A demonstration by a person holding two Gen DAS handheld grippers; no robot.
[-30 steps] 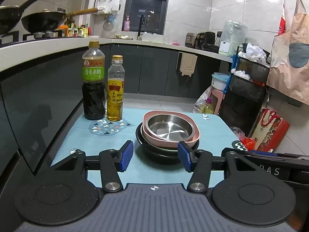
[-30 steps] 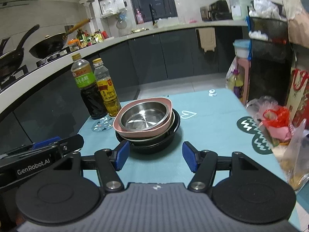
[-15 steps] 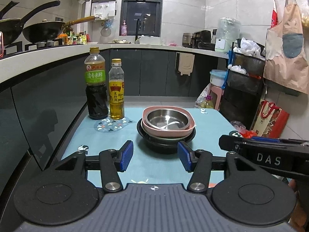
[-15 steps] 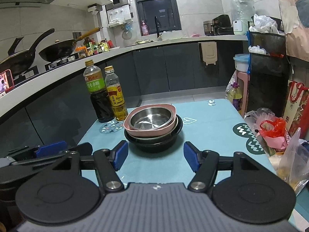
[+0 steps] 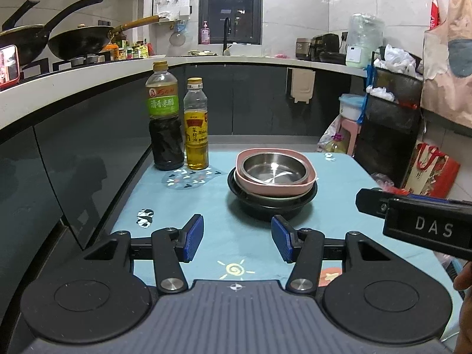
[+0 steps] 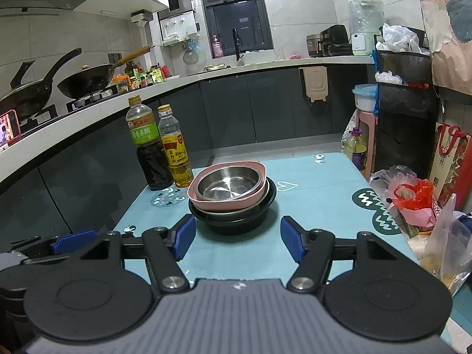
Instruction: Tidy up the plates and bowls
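Left gripper (image 5: 237,242): fingers wide apart, nothing held. Right gripper (image 6: 237,240): fingers wide apart, nothing held. Stainless steel bowl (image 5: 273,168) nested in pink square bowl (image 5: 277,187), atop black round bowl (image 5: 271,205), on light-blue surface (image 5: 224,206), beyond both grippers, untouched.

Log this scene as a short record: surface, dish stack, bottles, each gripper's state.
surface: light blue table mat
dish stack: steel bowl in pink bowl, nested over a black bowl
bottles: dark vinegar bottle and yellow oil bottle, upright, side by side, left of stack
left gripper: open, empty, short of stack
right gripper: open, empty, short of stack
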